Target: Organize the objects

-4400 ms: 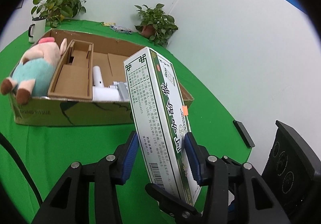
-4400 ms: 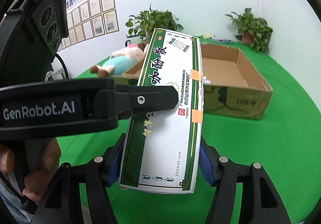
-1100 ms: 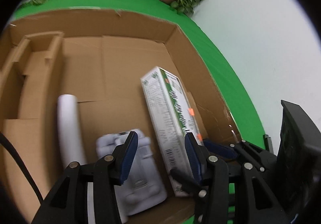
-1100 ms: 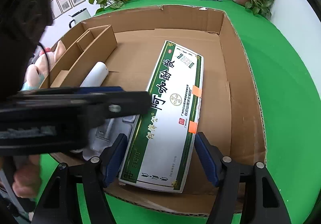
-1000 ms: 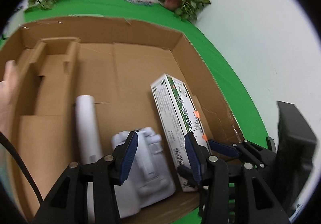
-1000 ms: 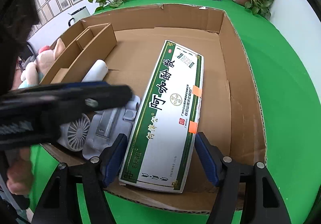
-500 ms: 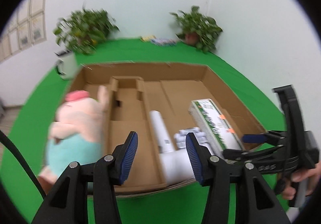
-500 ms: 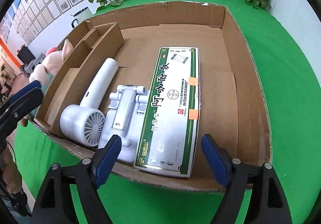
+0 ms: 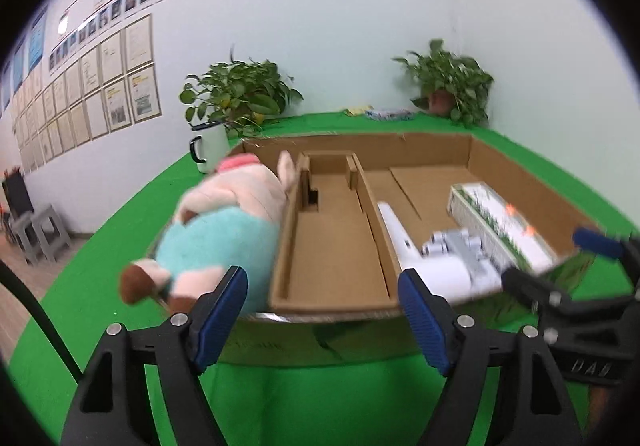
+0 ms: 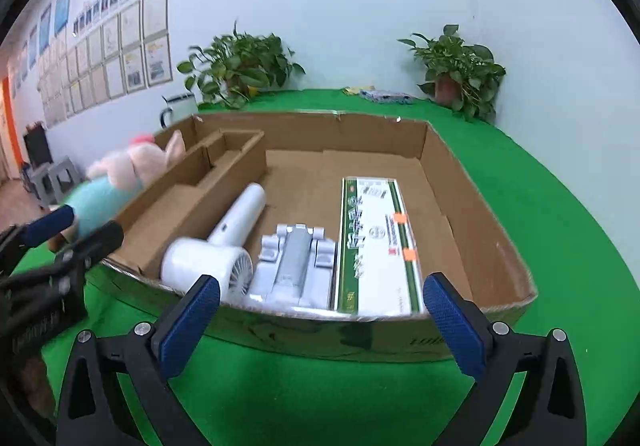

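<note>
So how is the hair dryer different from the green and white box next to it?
The hair dryer is plain white and rounded, with a round head and a tube handle; the box is flat and rectangular. The dryer has no print showing, while the box has green borders, writing and two orange stickers. The dryer lies angled toward the cardboard divider; the box lies straighter. Both rest flat inside the carton.
</note>
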